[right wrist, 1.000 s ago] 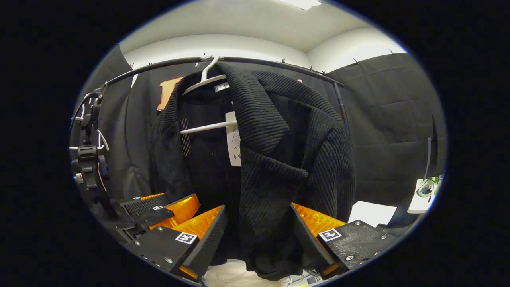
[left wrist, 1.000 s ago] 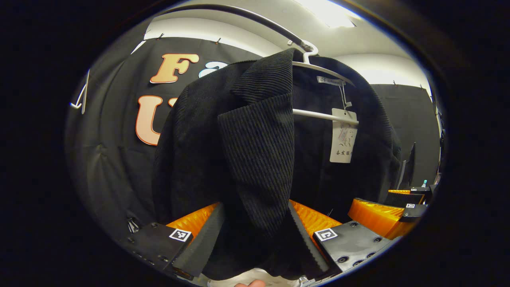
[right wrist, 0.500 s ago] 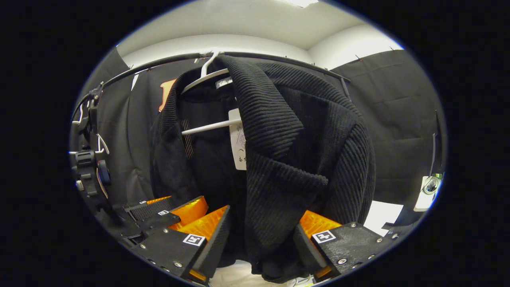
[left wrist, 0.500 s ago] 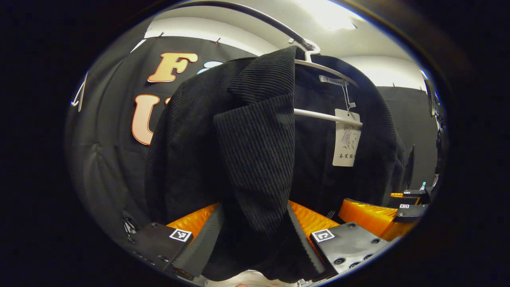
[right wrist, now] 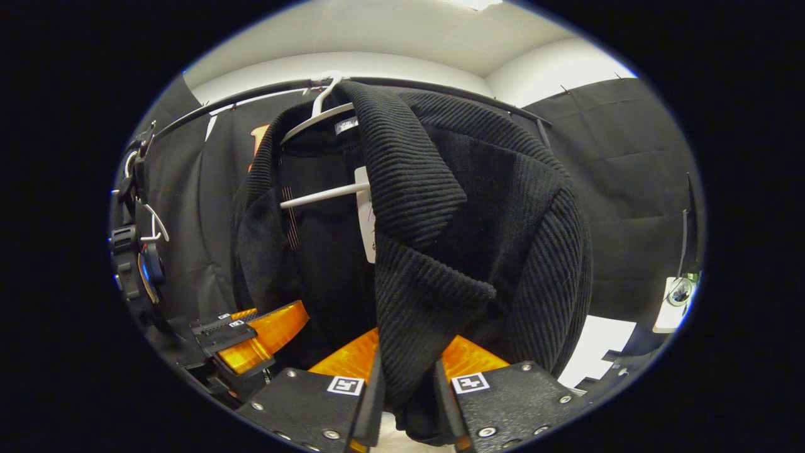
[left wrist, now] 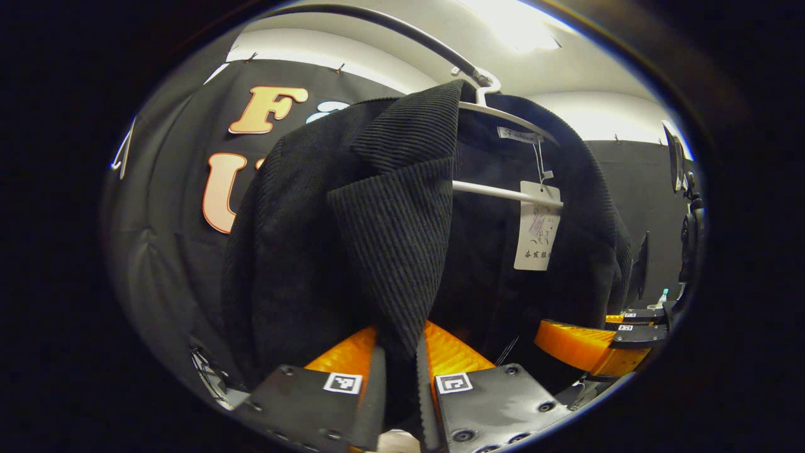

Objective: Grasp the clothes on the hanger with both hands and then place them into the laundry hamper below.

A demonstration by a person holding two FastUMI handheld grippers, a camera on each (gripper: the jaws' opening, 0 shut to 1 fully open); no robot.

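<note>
A black ribbed jacket (left wrist: 352, 239) hangs on a white hanger (left wrist: 503, 116) from a dark rail (left wrist: 390, 25). In the left gripper view my left gripper (left wrist: 400, 390) is shut on the lower tip of one lapel. In the right gripper view the same jacket (right wrist: 478, 214) hangs from the hanger (right wrist: 314, 119), and my right gripper (right wrist: 405, 396) is shut on the other lapel's lower edge. A white paper tag (left wrist: 536, 226) dangles inside the jacket. Each gripper also shows low at the side of the other's view: the right gripper (left wrist: 591, 346) and the left gripper (right wrist: 251, 333).
A second white hanger (left wrist: 122, 151) hangs on the rail at the far left. Black cloth walls surround the jacket. A white surface (right wrist: 597, 343) lies low on the right in the right gripper view, with a small white device (right wrist: 673, 302) beside it.
Both grippers have closed from wide open onto the jacket's lapels. The jacket has shifted only slightly.
</note>
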